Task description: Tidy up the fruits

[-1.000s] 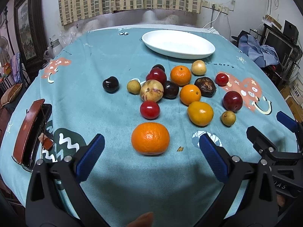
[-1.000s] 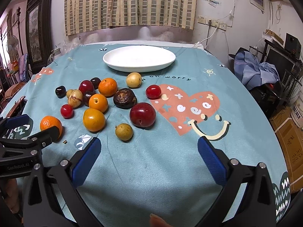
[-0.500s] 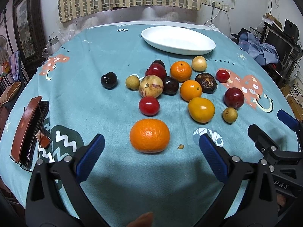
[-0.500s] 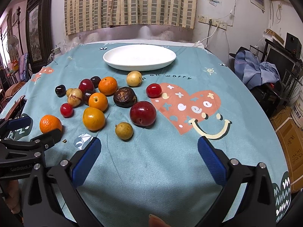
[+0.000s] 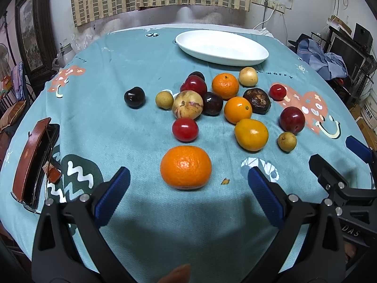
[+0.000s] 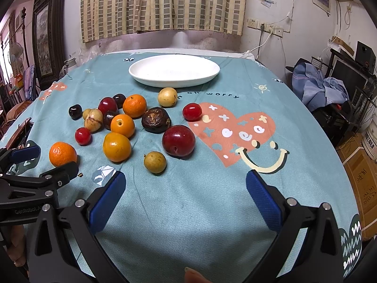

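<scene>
A lived-in home: checked curtains (image 6: 162, 4), printed tablecloth (image 6: 212, 188), framed painting (image 6: 46, 40).

left hand-held gripper (image 5: 188, 188) nearer the mandarin (image 5: 185, 167)

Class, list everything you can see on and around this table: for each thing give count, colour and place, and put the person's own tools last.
Plate: one, white, far side of table.
Tablecloth: one, teal with heart print, covering table.
Orange fruits: four, orange, one nearest, three in the cluster.
Red fruits: four, red, spread through the cluster.
Dark fruits: three, near-black, left and middle.
Wrinkled fruit: one, dark brown, centre.
Tan fruits: four, yellowish-tan, scattered.
Box: one, brown-lidded, left edge.
Left gripper: one, black, blue fingers, open.
Right gripper: one, same, open.
</scene>
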